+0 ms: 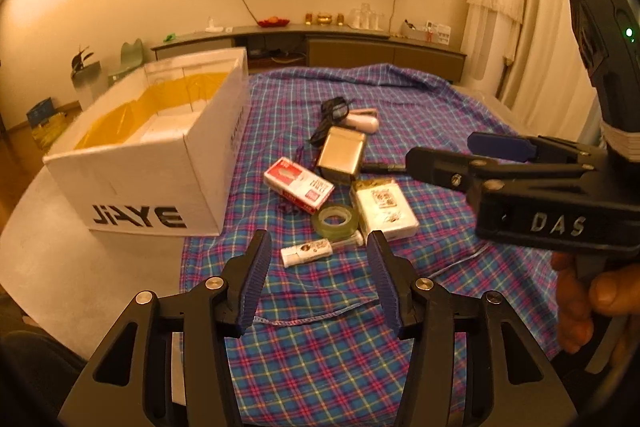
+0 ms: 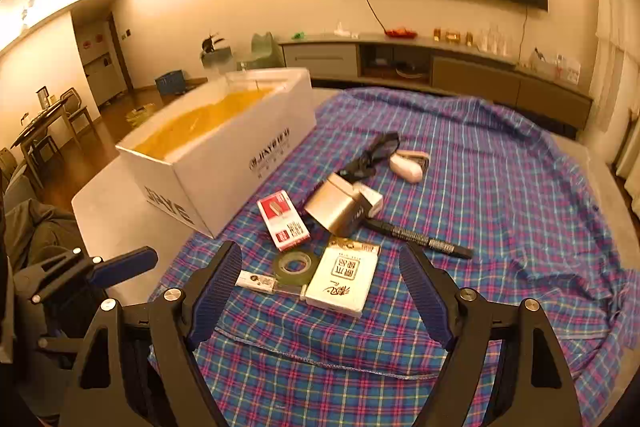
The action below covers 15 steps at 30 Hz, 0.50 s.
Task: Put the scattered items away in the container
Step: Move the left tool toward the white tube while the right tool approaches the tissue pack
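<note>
A white cardboard box (image 1: 160, 163) (image 2: 240, 151) with a yellow lining stands open at the left on a plaid cloth. Beside it lie a red-and-white pack (image 1: 298, 187) (image 2: 282, 220), a gold metal case (image 1: 343, 155) (image 2: 338, 209), a roll of clear tape (image 1: 335, 221) (image 2: 293, 267), a white card box (image 1: 386, 214) (image 2: 344, 283), a small white stick (image 1: 306, 253) (image 2: 256, 281), a black pen (image 2: 420, 238), a black cable (image 1: 330, 115) and a white stapler (image 2: 408, 163). My left gripper (image 1: 320, 277) hovers open just short of the stick. My right gripper (image 2: 320, 297) stands open above the card box and tape.
The plaid cloth (image 1: 340, 347) (image 2: 500, 187) covers a pale table (image 1: 60, 267). A person's hand (image 1: 592, 307) holds the right gripper's body (image 1: 560, 195) at the right of the left wrist view. A low cabinet (image 2: 440, 67) runs along the far wall.
</note>
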Tool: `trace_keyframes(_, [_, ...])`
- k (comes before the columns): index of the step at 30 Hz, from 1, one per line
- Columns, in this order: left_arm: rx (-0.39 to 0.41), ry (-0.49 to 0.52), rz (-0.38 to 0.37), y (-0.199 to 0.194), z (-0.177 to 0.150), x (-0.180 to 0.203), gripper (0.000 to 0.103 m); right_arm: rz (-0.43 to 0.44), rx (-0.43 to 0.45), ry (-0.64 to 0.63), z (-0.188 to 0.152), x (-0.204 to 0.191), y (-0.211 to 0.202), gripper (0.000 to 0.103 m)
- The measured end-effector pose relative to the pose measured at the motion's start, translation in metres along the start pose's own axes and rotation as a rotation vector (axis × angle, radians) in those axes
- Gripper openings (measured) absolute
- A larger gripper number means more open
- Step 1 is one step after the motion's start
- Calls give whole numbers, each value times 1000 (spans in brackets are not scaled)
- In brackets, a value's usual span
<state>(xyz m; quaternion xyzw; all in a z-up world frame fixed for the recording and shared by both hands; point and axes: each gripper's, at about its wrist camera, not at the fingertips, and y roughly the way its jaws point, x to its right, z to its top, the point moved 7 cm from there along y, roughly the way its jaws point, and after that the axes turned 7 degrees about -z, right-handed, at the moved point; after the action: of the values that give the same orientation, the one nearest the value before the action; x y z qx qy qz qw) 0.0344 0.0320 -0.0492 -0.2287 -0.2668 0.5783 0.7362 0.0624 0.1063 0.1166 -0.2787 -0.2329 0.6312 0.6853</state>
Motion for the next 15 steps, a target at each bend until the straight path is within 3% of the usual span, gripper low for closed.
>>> trace_keyframes(8, [-73, -84, -55, 43, -14, -27, 53, -27, -91, 58, -16, 21, 26, 82])
trace_keyframes(15, [-129, -35, -97, 75, -17, -16, 53, -5, -160, 117, -20, 35, 54, 79])
